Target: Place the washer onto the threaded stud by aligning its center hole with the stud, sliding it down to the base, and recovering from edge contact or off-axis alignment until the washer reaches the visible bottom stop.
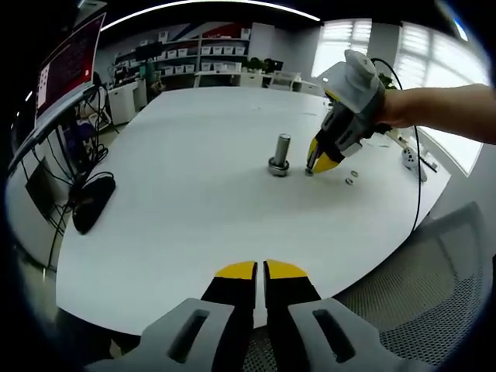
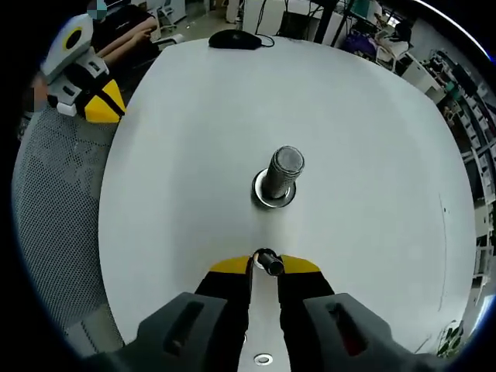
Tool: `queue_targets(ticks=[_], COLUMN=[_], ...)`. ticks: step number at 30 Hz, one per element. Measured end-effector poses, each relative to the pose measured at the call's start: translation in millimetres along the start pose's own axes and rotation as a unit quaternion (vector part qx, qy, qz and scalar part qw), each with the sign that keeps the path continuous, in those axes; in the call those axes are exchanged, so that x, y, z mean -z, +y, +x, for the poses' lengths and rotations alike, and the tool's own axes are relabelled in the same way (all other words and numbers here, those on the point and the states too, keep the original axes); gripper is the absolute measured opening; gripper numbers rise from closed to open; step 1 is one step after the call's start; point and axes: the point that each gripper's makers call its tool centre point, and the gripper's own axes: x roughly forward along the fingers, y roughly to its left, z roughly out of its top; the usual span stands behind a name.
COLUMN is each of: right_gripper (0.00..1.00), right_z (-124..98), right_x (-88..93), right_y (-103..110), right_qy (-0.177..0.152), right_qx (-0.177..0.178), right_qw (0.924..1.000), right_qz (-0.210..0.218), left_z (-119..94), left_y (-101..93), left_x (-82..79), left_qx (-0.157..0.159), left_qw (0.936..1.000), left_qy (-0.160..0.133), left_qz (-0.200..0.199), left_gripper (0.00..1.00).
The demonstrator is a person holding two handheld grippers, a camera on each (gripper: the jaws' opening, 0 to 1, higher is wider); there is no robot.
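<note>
The right gripper (image 2: 266, 263) pinched the washer (image 2: 269, 262) edge-on beside the stud (image 2: 280, 176); tilted, it could snag the threads (left gripper (image 1: 260, 270) shut, idle).

The left gripper view looks across the table (image 1: 194, 194) from its edge; the right gripper view hovers near the shared stud (image 2: 280, 177).

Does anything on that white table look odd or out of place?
Nothing stands out. The metal threaded stud stands upright on the white table, and the right gripper pinches a small metal washer beside it.
</note>
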Motion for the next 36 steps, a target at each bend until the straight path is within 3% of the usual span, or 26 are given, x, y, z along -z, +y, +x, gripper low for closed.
queue_targets(ticks=[17,36], right_gripper=[0.21,0.22], right_z=[-12.3,-28.8], right_x=[14.6,58.6], right_y=[5.9,20.5], right_qy=[-0.023,-0.023], right_qx=[0.007,0.010], right_qw=[0.9985,0.9947], right_qz=[0.049,0.100], left_z=[-0.4,-0.8], left_y=[1.5,1.2], left_x=[-0.6,-0.9], left_qx=[-0.004,-0.004], left_qw=[1.0000,1.0000], left_qy=[-0.002,-0.005], left_qz=[0.000,0.000], left_gripper=[0.01,0.01])
